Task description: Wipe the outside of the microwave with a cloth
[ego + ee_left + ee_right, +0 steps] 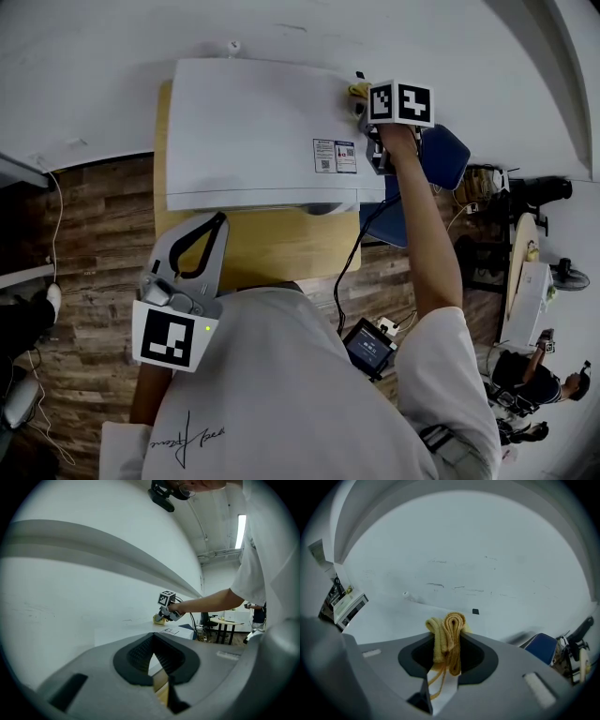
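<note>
Right tongs pinch cloth at microwave far right corner; left tongs closed, empty, off front edge.

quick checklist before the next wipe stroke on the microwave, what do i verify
1. Cloth clamped in the right gripper: ok, folded between the jaws.
2. Cloth on the microwave top, at its far right corner: ok.
3. Left gripper out of the wipe path: ok, shut, empty, held in front of the microwave.
4. Cable off the top: ok, it hangs past the right side.
5. Dirt left on the top: cannot tell.
</note>
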Demonstrator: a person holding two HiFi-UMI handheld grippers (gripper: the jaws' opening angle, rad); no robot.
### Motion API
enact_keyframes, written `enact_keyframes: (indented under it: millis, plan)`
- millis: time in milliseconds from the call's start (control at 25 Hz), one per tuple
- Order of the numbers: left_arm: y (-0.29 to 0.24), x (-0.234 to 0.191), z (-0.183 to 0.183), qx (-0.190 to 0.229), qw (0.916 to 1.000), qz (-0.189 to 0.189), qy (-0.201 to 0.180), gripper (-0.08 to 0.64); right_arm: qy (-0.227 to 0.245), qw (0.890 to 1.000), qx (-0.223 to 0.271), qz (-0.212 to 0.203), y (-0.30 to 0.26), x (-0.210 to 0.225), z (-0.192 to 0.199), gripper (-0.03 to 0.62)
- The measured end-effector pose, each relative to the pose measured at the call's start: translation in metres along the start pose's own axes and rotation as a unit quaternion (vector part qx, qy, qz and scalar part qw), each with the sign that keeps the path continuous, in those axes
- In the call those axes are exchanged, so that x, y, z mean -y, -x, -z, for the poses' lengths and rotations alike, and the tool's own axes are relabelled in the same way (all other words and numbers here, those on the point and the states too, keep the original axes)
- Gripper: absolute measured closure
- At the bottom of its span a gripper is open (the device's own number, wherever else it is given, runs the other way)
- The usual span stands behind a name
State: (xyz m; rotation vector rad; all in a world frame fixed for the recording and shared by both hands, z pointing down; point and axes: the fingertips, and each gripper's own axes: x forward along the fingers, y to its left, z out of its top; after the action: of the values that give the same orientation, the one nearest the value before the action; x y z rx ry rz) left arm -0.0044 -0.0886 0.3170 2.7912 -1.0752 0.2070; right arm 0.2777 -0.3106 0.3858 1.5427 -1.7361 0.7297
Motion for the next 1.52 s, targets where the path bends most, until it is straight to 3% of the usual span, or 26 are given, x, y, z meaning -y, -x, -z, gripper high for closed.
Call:
enact_keyframes:
  millis: [1520]
  plan:
    - [0.069,-0.039,0.003,0.017,0.9975,-0.065,0.021,0.568,0.074,0.993,0.009,-0.097,-0.019,-0.179,-0.034,0.472]
